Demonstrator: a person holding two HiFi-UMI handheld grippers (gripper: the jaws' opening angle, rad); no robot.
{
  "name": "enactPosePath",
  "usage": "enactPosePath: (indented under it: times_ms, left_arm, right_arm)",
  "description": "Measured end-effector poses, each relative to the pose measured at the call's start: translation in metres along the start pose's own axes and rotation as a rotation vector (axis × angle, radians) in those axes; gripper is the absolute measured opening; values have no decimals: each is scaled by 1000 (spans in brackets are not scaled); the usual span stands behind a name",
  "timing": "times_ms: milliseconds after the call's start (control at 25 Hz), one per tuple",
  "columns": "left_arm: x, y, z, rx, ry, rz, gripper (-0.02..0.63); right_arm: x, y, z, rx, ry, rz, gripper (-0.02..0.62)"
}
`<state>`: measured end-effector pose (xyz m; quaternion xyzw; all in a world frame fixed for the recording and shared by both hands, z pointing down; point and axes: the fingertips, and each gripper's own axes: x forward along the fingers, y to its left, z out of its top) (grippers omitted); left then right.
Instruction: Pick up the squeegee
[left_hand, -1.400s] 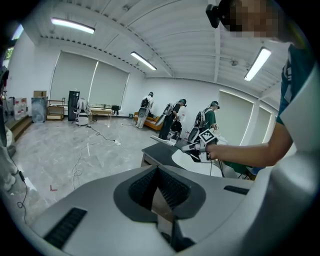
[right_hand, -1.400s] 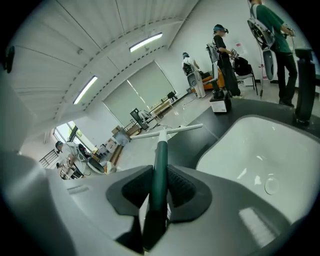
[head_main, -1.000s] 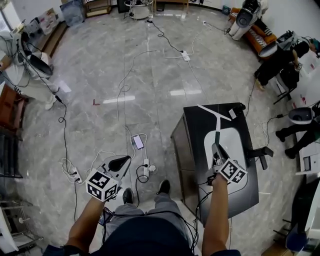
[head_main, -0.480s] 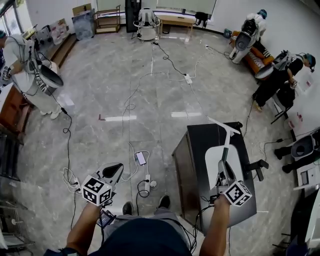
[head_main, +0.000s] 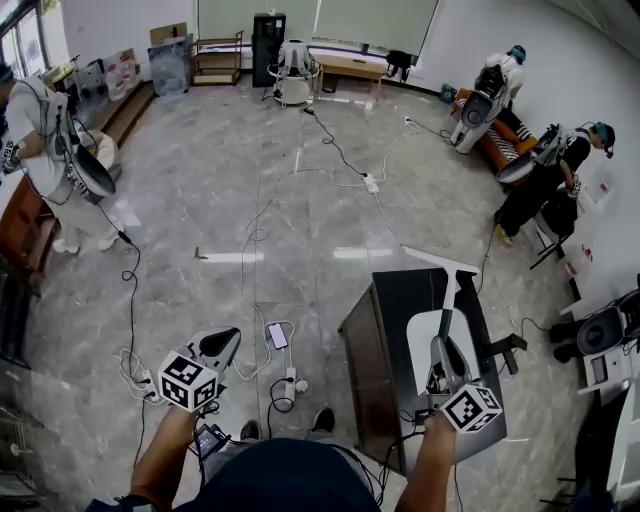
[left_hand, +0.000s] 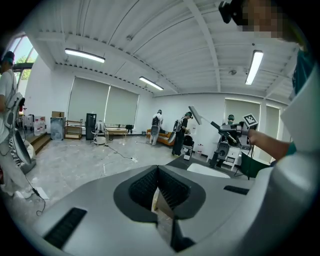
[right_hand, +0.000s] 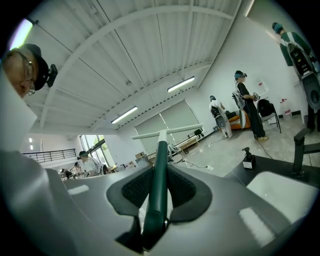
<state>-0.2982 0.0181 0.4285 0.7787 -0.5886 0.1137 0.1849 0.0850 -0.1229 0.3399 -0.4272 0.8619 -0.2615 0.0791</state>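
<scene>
The squeegee (head_main: 446, 296) has a dark green handle and a white blade across its far end. My right gripper (head_main: 439, 347) is shut on the handle and holds it up over the black table (head_main: 392, 300). In the right gripper view the handle (right_hand: 160, 170) runs straight out between the pads to the blade, roughly level. My left gripper (head_main: 228, 339) hangs over the floor to the left of the table, its jaws together on nothing. The left gripper view shows its pads (left_hand: 145, 187) meeting, and the raised squeegee (left_hand: 194, 114) far off to the right.
A white basin (head_main: 424, 345) is set into the tabletop, with a black fitting (head_main: 520, 343) at its right side. Cables, power strips and a phone (head_main: 278, 336) lie on the floor between the grippers. People stand at the left wall (head_main: 45, 130) and far right (head_main: 540, 175).
The right gripper has lifted the squeegee up off the table. The left gripper has also risen and shifted a little left. The head view has tilted up, showing more of the room.
</scene>
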Motion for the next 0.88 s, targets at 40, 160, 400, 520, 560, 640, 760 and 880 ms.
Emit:
enactPosePath:
  times_ms: [40,160,400,520,560,640,760,880]
  left_arm:
    - [-4,1,-1,-2,-3,1,6]
    - [-13,7,-5,-9,-2,8,6]
    - [-31,23,-14,-26,8,20,6]
    - [-34,27,-20,-30,7,20,6]
    - [-34,28,-21,-30,7,19,6]
    - [-31,27,-19,-29,6,15,6]
    - [-26,24,-17,-31,5,8,6]
    - [-22,22,-16,-33,4,-1,6]
  right_arm:
    - [-2,7,1,-7,-2,7,101]
    - [-7,22,4,-15,-12,21,101]
    - [-17,42,5,-14,-24,17,101]
    - [-21,45,-1,-12,-25,12,101]
    - [-22,45,-3,-11,-25,10,101]
    - [-22,43,-3,-11,-22,8,101]
    - [-21,40,0,-10,-22,5,101]
    - [-19,38,1,-9,-22,3,101]
